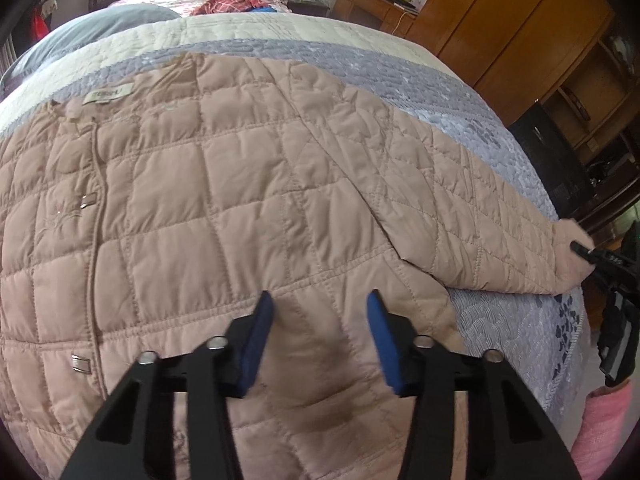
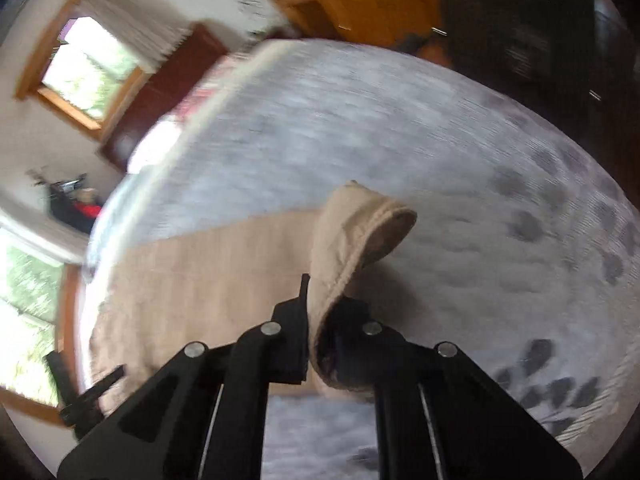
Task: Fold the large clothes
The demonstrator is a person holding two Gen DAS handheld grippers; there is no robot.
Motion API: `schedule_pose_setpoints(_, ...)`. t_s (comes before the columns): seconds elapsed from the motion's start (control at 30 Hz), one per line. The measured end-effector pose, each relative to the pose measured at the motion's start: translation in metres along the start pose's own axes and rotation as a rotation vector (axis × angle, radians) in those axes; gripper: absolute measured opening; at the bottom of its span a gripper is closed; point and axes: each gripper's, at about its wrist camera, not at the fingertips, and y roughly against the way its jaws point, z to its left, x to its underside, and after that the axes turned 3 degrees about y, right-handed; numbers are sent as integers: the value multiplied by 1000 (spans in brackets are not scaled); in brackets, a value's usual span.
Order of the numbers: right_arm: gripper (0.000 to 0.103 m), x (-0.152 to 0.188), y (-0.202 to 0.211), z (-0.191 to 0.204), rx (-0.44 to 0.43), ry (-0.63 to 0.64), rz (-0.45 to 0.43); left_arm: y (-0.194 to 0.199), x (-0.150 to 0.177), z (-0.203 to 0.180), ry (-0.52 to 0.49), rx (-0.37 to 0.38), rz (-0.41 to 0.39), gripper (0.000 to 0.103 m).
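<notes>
- Left gripper [image 1: 320,300] hangs over the lower front of the jacket, w/ blue pads [image 1: 256,344] spread apart & nothing between them.
- Right gripper [image 2: 320,300] is clamped on the cuff [image 2: 360,236] at the end of the jacket's sleeve; cuff folds up & over the jaws. Right wrist view is motion-blurred, so fine detail there is lost.
- Bed [image 1: 360,56]: biggest thing in view, covered w/ a grey-blue & cream quilted bedspread w/ dark leaf print near the edge.
- Jacket [image 1: 208,208]: beige, quilted, laid flat across the bed, front closed, collar end toward the far side.
- Sleeve [image 1: 460,184]: runs out diagonally from the shoulder to the bed's right edge, lying on the bedspread, apart from the body lower down.
- Wardrobe [image 1: 516,28]: orange-brown wood, beyond the bed on the right.
- Neck label [image 1: 107,95]: pale, at the collar; text too small to read.
- Metal fasteners [image 1: 81,362]: along the front closure, left side.
</notes>
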Motion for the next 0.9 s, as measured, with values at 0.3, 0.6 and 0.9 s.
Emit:
schedule_pose_setpoints(0.3,8,13,-51,135,-34,245,83,13,6,19,21,36,-14,26)
schedule_pose_setpoints(0.6,12,27,-122,207,-105,357,186,5,6,28,39,47,-11,21)
schedule_pose_setpoints(0.9,35,25,-101,193,-256,271,105,14,0,22,65,85,-22,31)
